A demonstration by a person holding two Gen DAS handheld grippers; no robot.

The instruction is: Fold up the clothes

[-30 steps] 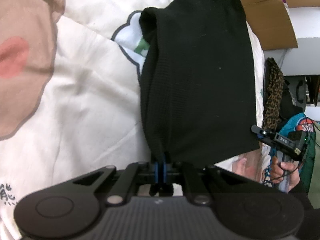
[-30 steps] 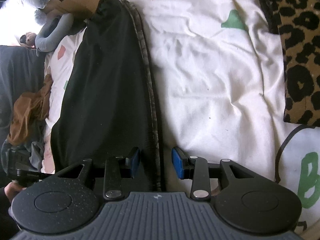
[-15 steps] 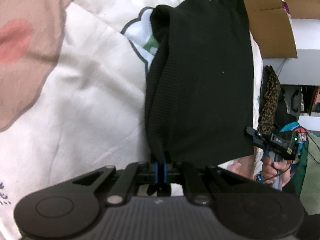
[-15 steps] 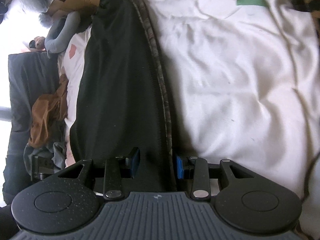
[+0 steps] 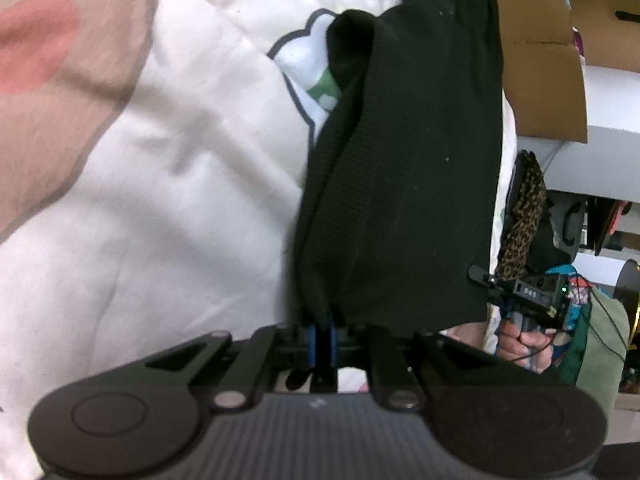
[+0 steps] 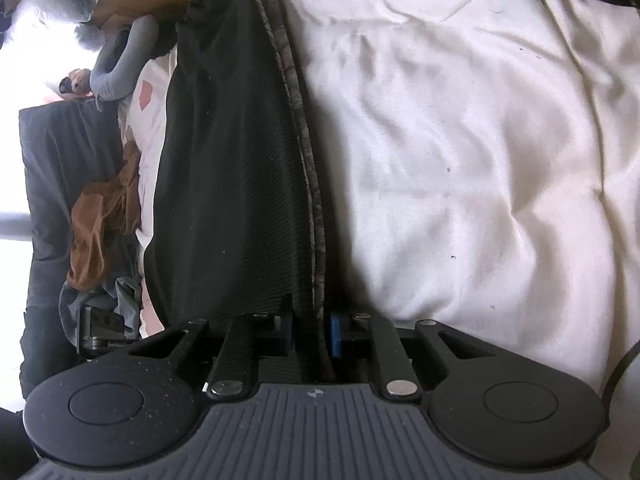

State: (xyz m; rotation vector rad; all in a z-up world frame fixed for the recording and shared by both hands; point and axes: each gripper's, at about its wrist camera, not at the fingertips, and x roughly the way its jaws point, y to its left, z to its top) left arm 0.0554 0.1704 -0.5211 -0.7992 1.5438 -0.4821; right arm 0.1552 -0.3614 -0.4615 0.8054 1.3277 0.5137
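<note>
Left wrist view: looks forward along your left claw (image 5: 322,338), close above the white bedspread (image 5: 168,184).
Right wrist view: looks forward along your right claw (image 6: 310,334), equally close, facing across the bed.
Shared: both views show the black garment (image 5: 412,160) (image 6: 232,160) and bedspread (image 6: 460,168); each catches your opposite claw at its edge.

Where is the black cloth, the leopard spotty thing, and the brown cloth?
black cloth (image 5: 408,184), left wrist view, middle of the hanging fabric.
leopard spotty thing (image 5: 524,216), left wrist view, its spotted middle part.
brown cloth (image 6: 100,232), right wrist view, its crumpled centre.
</note>
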